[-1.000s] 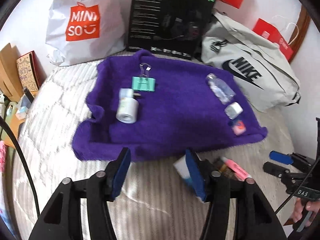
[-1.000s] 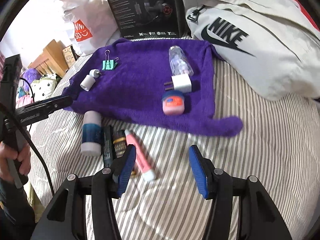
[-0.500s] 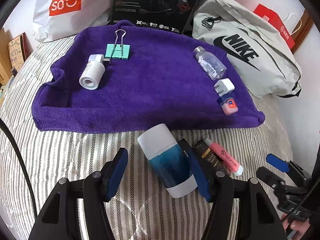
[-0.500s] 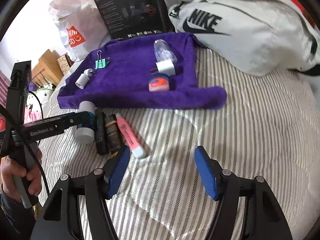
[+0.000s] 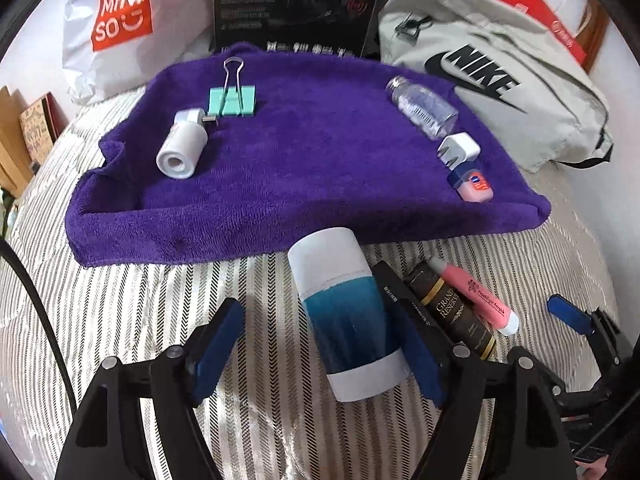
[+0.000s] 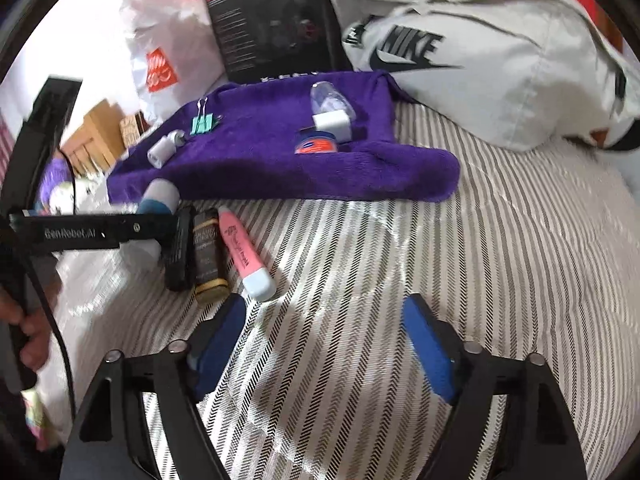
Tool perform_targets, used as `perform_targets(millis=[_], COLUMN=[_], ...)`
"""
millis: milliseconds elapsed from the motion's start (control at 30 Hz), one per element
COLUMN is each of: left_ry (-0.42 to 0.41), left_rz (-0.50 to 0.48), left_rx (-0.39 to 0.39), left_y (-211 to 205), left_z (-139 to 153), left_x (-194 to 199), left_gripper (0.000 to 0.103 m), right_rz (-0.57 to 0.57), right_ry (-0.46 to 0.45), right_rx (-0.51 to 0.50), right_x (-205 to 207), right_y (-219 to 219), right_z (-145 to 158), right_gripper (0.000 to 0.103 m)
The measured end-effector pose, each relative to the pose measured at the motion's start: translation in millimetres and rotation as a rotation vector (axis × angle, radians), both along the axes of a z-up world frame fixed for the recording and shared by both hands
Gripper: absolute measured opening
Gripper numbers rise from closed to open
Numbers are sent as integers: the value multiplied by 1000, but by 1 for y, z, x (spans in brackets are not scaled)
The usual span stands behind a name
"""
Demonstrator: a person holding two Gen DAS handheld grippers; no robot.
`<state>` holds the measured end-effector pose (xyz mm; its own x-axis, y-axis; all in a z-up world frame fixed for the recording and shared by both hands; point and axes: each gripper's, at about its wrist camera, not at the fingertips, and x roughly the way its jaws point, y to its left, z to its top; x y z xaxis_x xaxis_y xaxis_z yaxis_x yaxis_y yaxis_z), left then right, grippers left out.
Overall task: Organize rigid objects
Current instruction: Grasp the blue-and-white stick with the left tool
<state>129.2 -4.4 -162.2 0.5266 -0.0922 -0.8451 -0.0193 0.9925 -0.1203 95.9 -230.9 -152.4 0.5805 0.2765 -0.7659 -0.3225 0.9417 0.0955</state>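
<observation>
Just off the near edge of the purple towel, on the striped bedcover, my left gripper is pointing steeply down with its jaws widening around the blue-and-white stick container. The container is lying between the two blue pads; the right-hand pad is sitting just beside its side, though I cannot tell whether it is touching, and the left-hand pad is standing well apart from it with bare stripes in the gap. The container's white top end is nearly meeting the towel's hem.

Beside the container, away from the towel's near edge, three more things are lying side by side: a black tube, a dark brown tube with gold bands, and a pink highlighter with a pale cap.

My right gripper is also spreading its jaws, nothing between them, over a broad bare stretch of bedcover off the towel's near right corner. Its left pad is hovering close to the highlighter's cap and the brown tube's end.

On the towel, a white cylinder and a mint binder clip are occupying the far left part, and a clear bottle, a white charger plug and a small pink jar are running along the right edge. The towel's middle is lying open.
</observation>
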Motion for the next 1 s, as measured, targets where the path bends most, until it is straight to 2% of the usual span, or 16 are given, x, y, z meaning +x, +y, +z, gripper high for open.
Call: perform_targets(millis=[167,267,367,533,767,1000], left_ry=[-91,-142,-148,-138,-140,-124], left_rz=[-20,-26,-30,-50,-46,-25], left_rx=[14,15,5,7,9,37], left_y=[2,4,4,-1,-1,14], left_z=[-4,-6,-6,-8,-8,-7], left_x=[-12,-17,-17,-13,-14,-28], left_gripper=[82,84,86,96,96,91], right_rz=[28,39,41,41,41,42], right_ry=[-3,12,10,10,10,9], right_rx=[-129,-122,-135,-135,-135,-135], right_x=[0,2,2,2,2,2], right_y=[20,20,21,21,22,22], right_z=[-7,-8,-9,-9,-9,-9], right_gripper=[96,102,103,103,103,103])
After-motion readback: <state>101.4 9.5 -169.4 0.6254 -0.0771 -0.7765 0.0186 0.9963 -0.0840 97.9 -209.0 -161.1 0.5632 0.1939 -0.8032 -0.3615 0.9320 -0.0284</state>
